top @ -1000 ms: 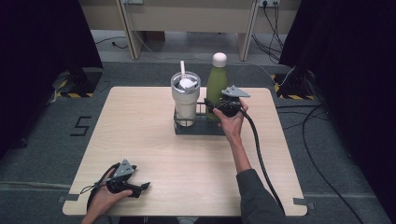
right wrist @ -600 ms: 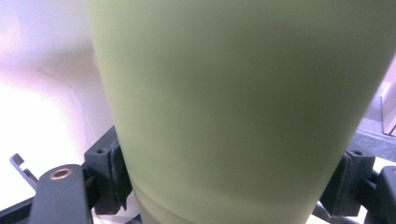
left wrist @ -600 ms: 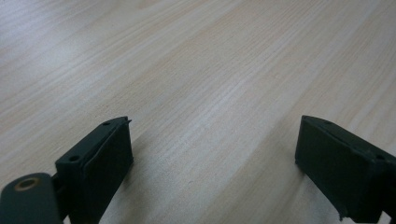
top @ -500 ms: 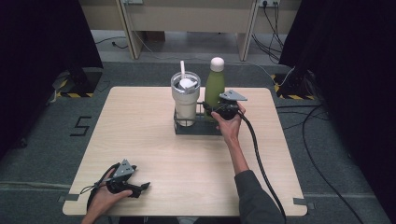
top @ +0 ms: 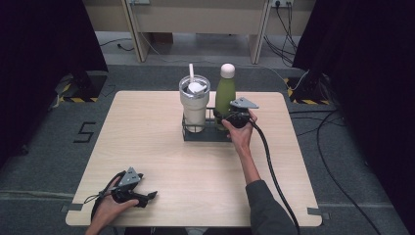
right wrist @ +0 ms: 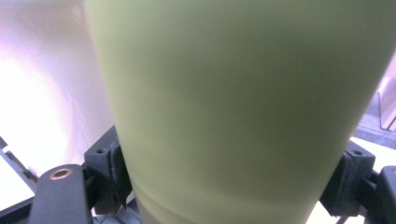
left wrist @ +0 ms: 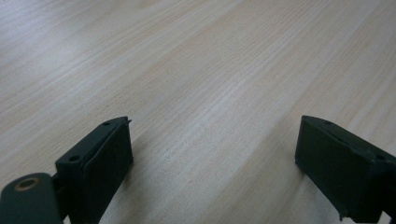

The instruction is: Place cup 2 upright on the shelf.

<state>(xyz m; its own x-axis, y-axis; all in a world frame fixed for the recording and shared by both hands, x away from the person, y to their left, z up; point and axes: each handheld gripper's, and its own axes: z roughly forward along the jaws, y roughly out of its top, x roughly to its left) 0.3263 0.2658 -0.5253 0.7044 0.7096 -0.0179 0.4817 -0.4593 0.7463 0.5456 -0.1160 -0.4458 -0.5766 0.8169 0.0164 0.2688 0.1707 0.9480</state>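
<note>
Tabletop (top: 147, 147): pale wood grain; from the high view I see all of it, with my two forearms coming in from the near edge. In my left gripper view it is bare boards running away under me.

Rack (top: 205, 134): a dark wire holder standing toward the far middle of the tabletop. The high view shows its two bays side by side.

Tumbler (top: 194, 105): a cream-coloured cup with a lid and a white straw, upright in the left bay. In my right gripper view it is a bright, washed-out blur to the left.

Green bottle (top: 225, 95): upright in the rack's right bay, just beside the tumbler. The high view shows its pale rounded cap and matte olive-green body. My right gripper view (right wrist: 233, 107) shows the smooth green wall from very close, with a faint line low on the body.

Right gripper (top: 234, 117): at the bottle's lower body, my fingers (right wrist: 108, 175) pinching it from either side, pads against the green wall.

Left gripper (top: 139, 198): resting low at the near left corner, well apart from the rack. My fingers (left wrist: 100, 158) are spread wide with bare wood between them.
</note>
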